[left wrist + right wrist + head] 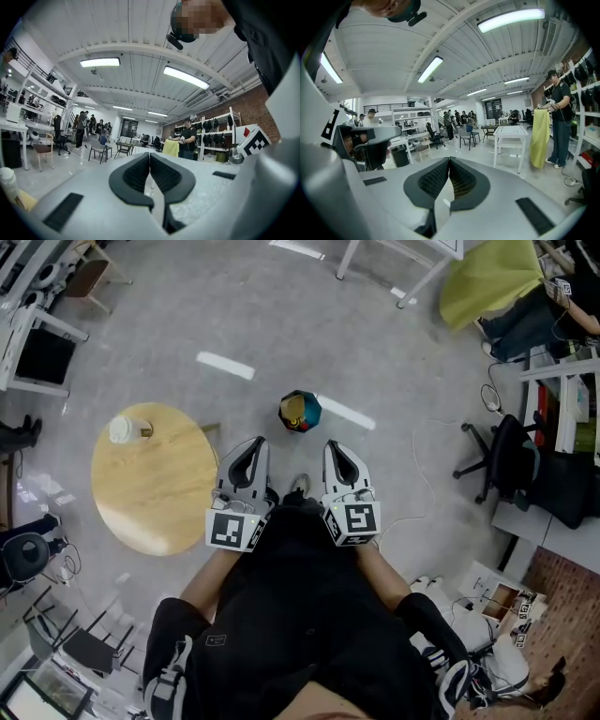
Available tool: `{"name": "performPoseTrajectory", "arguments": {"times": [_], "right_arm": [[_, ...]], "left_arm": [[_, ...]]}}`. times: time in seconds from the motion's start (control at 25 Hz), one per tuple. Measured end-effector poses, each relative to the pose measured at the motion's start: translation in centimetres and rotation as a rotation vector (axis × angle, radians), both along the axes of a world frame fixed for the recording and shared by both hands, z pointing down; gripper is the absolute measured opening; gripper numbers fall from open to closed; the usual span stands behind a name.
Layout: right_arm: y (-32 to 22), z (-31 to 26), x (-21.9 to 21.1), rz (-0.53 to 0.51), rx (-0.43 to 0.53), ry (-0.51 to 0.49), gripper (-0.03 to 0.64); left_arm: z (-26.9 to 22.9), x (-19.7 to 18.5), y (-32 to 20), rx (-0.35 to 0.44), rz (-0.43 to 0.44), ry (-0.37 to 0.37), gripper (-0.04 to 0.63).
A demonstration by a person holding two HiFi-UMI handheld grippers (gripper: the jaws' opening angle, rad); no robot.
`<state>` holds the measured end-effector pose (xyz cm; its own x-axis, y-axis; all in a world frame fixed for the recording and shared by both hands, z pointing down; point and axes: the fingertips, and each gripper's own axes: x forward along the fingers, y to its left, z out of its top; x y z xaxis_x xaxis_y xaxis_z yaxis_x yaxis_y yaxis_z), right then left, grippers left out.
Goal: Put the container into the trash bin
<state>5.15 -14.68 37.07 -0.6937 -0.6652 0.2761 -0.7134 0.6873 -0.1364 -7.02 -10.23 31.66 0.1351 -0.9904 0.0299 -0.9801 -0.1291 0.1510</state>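
A small white lidded container (122, 429) stands near the far left rim of a round wooden table (155, 488). On the grey floor ahead sits the trash bin (300, 412), dark with colourful stuff inside. My left gripper (251, 443) and right gripper (336, 445) are held side by side in front of the person's body, between table and bin, both pointing outward. The left gripper (150, 154) is shut with nothing between its pads. The right gripper (449, 160) is also shut and empty. The container (6, 180) shows at the low left edge of the left gripper view.
A black office chair (506, 460) stands to the right, with loose cables on the floor near it. A yellow-green cloth (489, 282) lies at the back right. White tables (511, 136), chairs and several people fill the room in both gripper views.
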Motion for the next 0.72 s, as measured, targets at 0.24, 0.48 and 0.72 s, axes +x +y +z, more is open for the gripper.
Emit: {"name": "performPoseTrajectory", "arguments": {"times": [0.24, 0.48, 0.72], "right_arm": [[0.3, 0.2, -0.7, 0.005, -0.007, -0.002, 0.026], [0.4, 0.1, -1.4, 0.010, 0.002, -0.005, 0.026], [0.8, 0.0, -1.8, 0.010, 0.004, 0.005, 0.026]], "left_arm": [[0.2, -0.9, 0.6, -0.006, -0.002, 0.006, 0.009], [0.2, -1.7, 0.7, -0.005, -0.005, 0.009, 0.010], [0.3, -2.3, 1.0, -0.006, -0.004, 0.016, 0.009]]}}
